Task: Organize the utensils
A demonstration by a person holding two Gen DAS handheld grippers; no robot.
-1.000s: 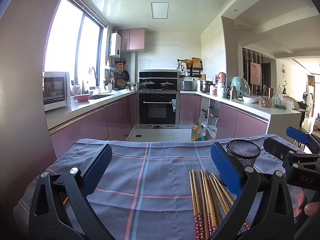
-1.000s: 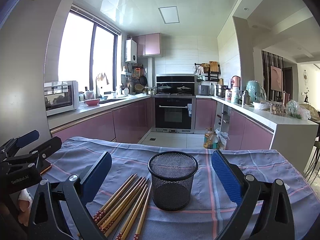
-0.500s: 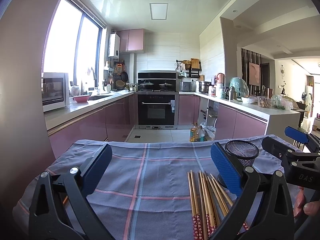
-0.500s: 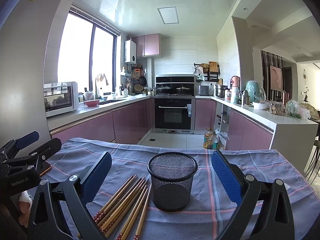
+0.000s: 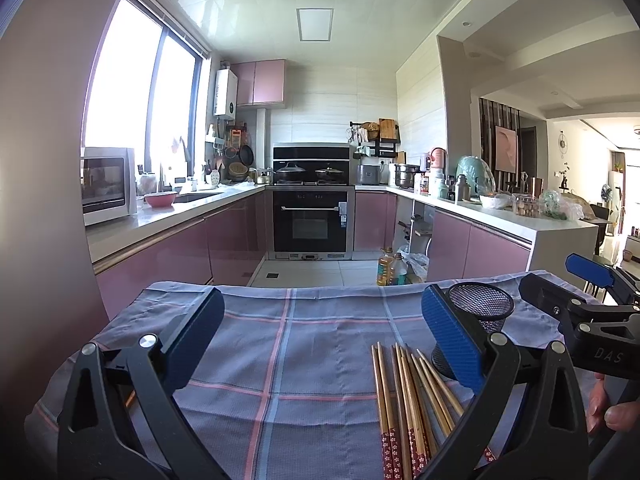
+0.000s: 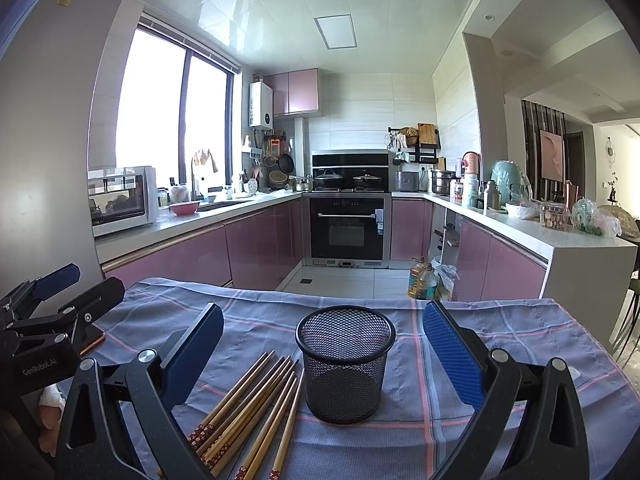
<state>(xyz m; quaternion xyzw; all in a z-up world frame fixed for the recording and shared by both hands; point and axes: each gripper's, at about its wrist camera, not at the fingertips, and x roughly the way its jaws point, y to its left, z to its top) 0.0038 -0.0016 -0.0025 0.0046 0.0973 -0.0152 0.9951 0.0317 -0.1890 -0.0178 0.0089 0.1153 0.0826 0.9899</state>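
Readable on the black body of the left gripper (image 6: pixel 68 300), seen at the left edge of the right wrist view: "GenRobot.AI". Readable on the black body of the right gripper (image 5: pixel 576 280), seen at the right edge of the left wrist view: "DAS". No other writing legible.

One black wire-mesh cylindrical cup (image 6: pixel 346 362), upright and empty, on the blue-grey checked cloth with pink and light-blue lines (image 6: pixel 480 328). Just left of the cup, one loose bundle of bamboo chopsticks with dark red flower-patterned ends (image 6: pixel 256 404), lying flat on the cloth, about eight to ten; exact count unclear where sticks overlap. Two yellow oil bottles (image 6: pixel 422 278) on the tiled floor beyond the table.

Both claws spread wide, blue pads far apart, holding nothing: left above bare cloth with chopsticks near its right pad, right framing the cup without touching.
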